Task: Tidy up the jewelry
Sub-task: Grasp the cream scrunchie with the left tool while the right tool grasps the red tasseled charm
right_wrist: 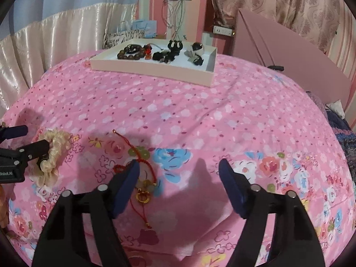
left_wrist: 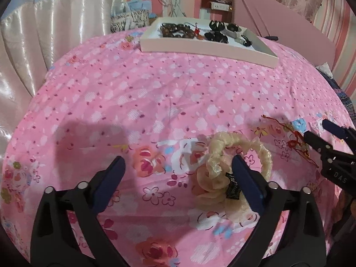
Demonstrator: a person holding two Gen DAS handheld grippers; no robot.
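A cream ruffled scrunchie point(left_wrist: 224, 166) lies on the pink floral bedspread; it also shows in the right wrist view point(right_wrist: 52, 153). My left gripper point(left_wrist: 178, 166) is open, its right finger over the scrunchie's ring. A red cord bracelet with gold charms point(right_wrist: 143, 182) lies beside it; it also shows in the left wrist view point(left_wrist: 293, 140). My right gripper point(right_wrist: 179, 169) is open, its left finger resting over the cord. A shallow pink tray point(right_wrist: 155, 69) at the far side holds wooden bead bracelets point(right_wrist: 131, 53) and black hair pieces; it also shows in the left wrist view point(left_wrist: 200, 50).
A pink box lid point(right_wrist: 289, 57) leans at the back right. Satin curtains point(left_wrist: 44, 44) hang on the left. A dark patterned cloth point(right_wrist: 342, 131) lies at the right edge of the bed. Hanging cords and a wall socket are behind the tray.
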